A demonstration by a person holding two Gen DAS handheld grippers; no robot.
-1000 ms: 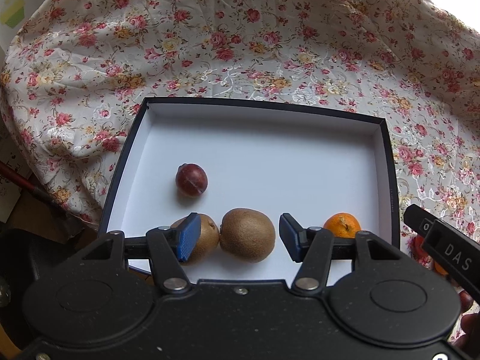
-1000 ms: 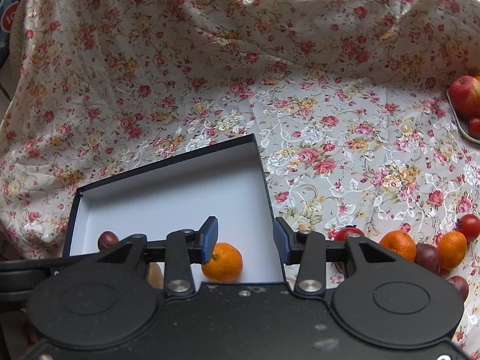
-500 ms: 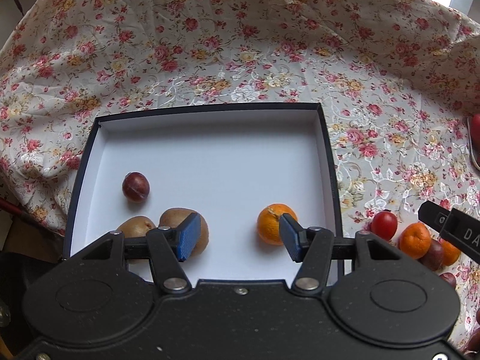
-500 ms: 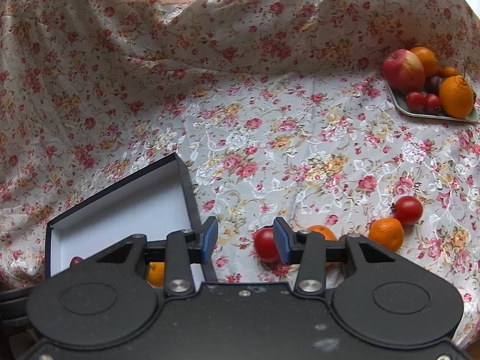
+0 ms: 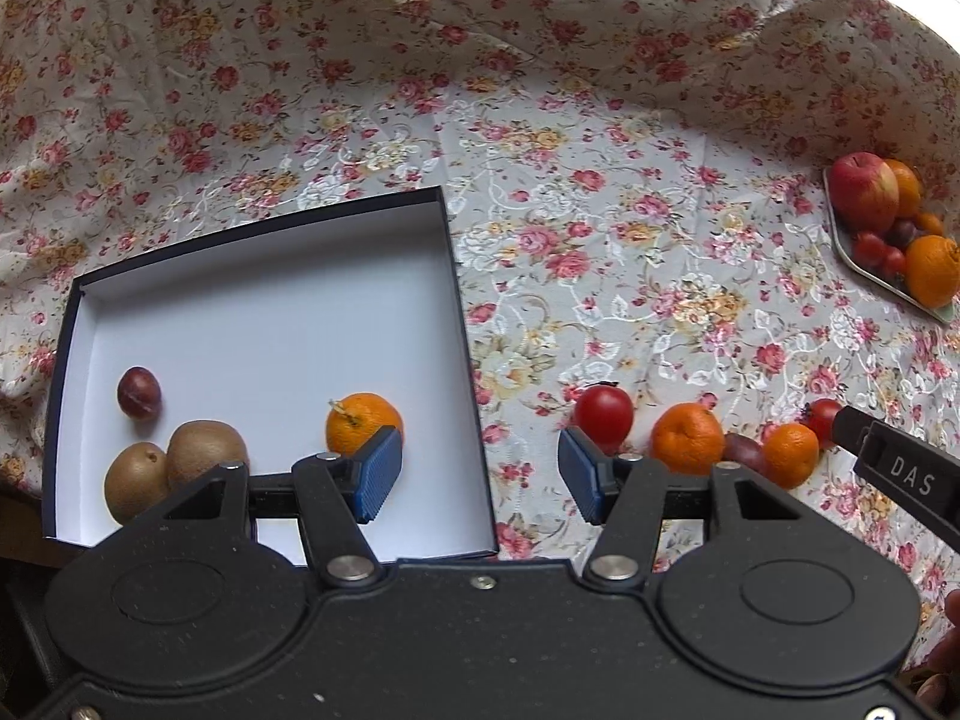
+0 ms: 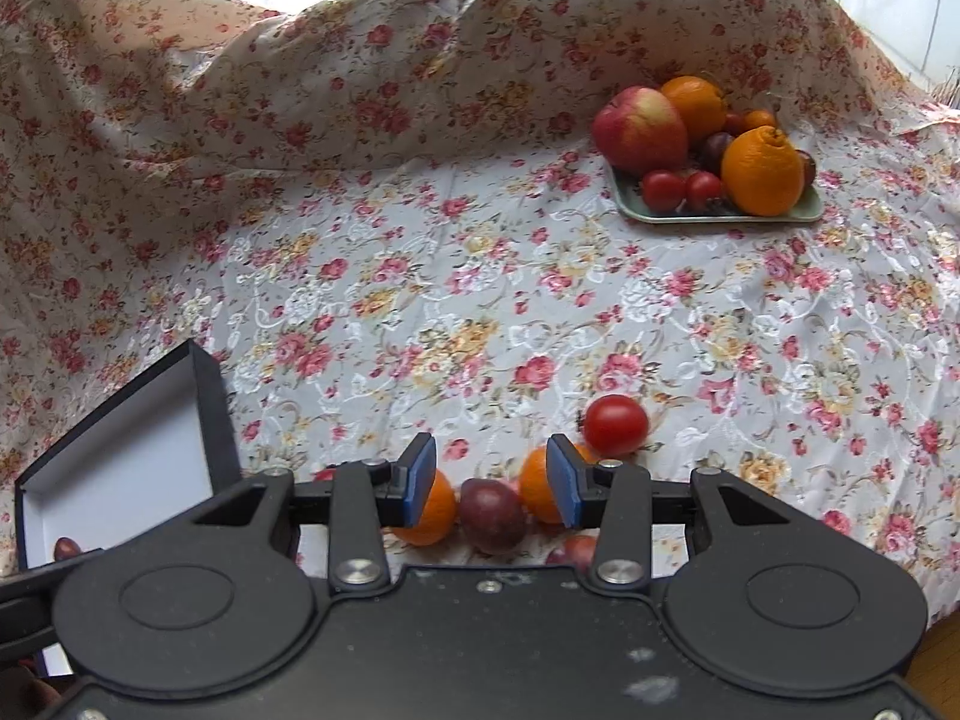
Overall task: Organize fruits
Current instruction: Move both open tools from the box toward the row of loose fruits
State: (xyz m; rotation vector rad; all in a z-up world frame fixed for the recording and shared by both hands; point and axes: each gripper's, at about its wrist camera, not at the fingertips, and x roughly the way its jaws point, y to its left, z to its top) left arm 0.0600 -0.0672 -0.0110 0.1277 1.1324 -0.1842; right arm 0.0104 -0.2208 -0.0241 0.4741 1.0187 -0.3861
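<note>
While both claws point down over the floral cloth [image 5: 600, 192], neither clamps any fruit. The left claw [image 5: 477, 474] stands with its blue pads well apart and nothing between them; it hangs above the right wall of the open black box [image 5: 459, 324], whose inside is white. In that box lie 4 fruits: a dark red plum [image 5: 138, 392] near the left wall, 2 brown kiwis [image 5: 174, 468] touching each other at the near left, and a mandarin [image 5: 362, 421] just behind the left pad.

On the cloth to the right of the box, the left view shows a red tomato [image 5: 603, 414], a second mandarin [image 5: 687, 438], a dark plum [image 5: 743, 450] partly hidden, a smaller mandarin [image 5: 791, 455] and another tomato [image 5: 821, 417] in a loose row. The tip of the right claw enters at the right edge there.

The right claw [image 6: 491, 481] has its pads apart too, a narrower gap, and it hovers over that row: a dark plum [image 6: 492, 515] sits in the gap below, untouched, with a mandarin [image 6: 433, 513] behind the left pad and another [image 6: 535, 486] behind the right pad. A tomato [image 6: 615, 425] lies just beyond.

Far back on the right, a pale green tray [image 6: 720, 213] carries an apple [image 6: 639, 129], oranges, tomatoes and plums.
</note>
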